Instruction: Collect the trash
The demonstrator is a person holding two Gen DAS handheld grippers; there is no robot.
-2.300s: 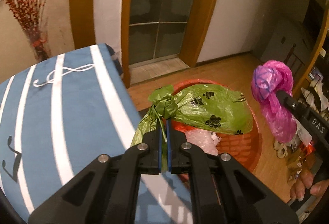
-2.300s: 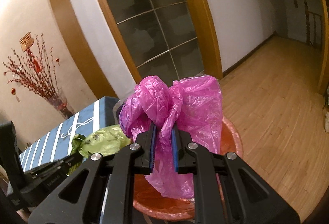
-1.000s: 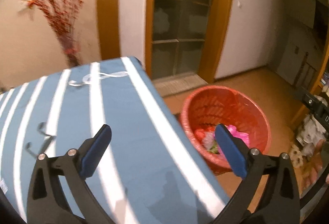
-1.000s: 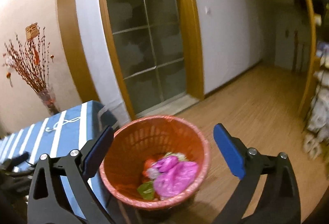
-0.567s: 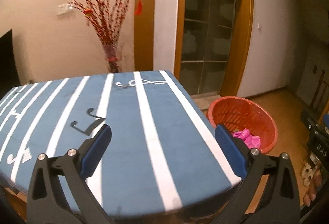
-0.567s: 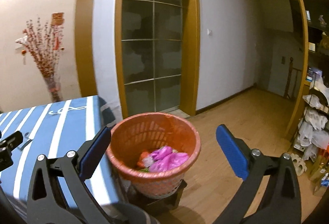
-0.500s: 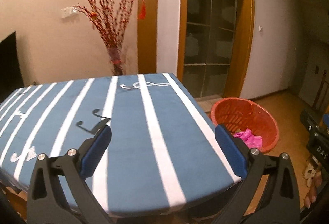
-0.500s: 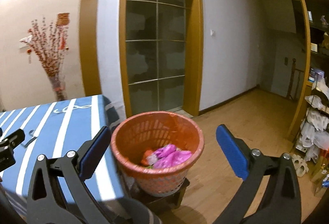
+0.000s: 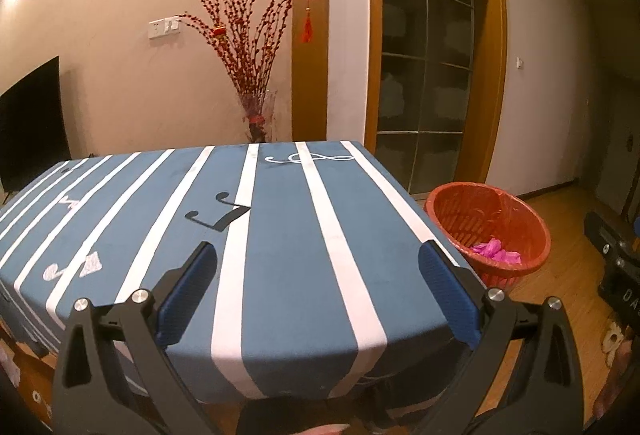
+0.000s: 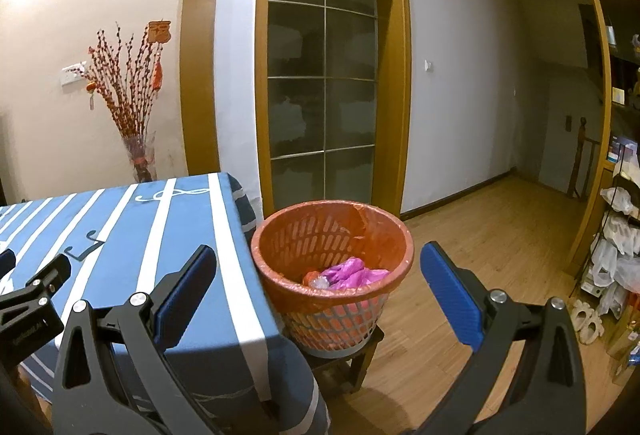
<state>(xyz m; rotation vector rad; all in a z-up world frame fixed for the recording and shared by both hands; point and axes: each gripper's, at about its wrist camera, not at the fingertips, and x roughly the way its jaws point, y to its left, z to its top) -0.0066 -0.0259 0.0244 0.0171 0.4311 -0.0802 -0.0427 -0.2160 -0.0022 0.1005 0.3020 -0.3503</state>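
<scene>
Nearest the left wrist camera, the left gripper (image 9: pixel 318 291) stands spread wide with nothing between its blue pads (image 9: pixel 188 291), held above the near edge of a table (image 9: pixel 280 235) covered by a blue cloth with white stripes and music-note shapes. The cloth's top is bare of trash. At the camera's 3 o'clock edge a black part of the right gripper's body shows.

In the right wrist view the right gripper (image 10: pixel 318 289) is likewise released, its jaws far apart and empty. At about 9 o'clock, low at the frame's edge, part of the left gripper's black frame reaches over the cloth.

Between the right gripper's fingers, just past the table's corner, a red basket (image 10: pixel 332 235) sits on a small dark stool (image 10: pixel 360 355), just beside the hanging cloth. A red liner covers its rim. Inside lies a pink bag (image 10: pixel 352 273) with a small reddish piece next to it; the rest of its contents cannot be made out. From the left view the same basket appears at 3 o'clock, the pink bag low inside it.

Farther off, at 12 o'clock, a vase of red branches (image 9: pixel 256 115) stands against the wall behind the table, with a glass-panelled door (image 10: pixel 322 95) to its right. Shelves with white bags (image 10: pixel 616 255) stand at 3 o'clock on the wooden floor (image 10: pixel 480 235).
</scene>
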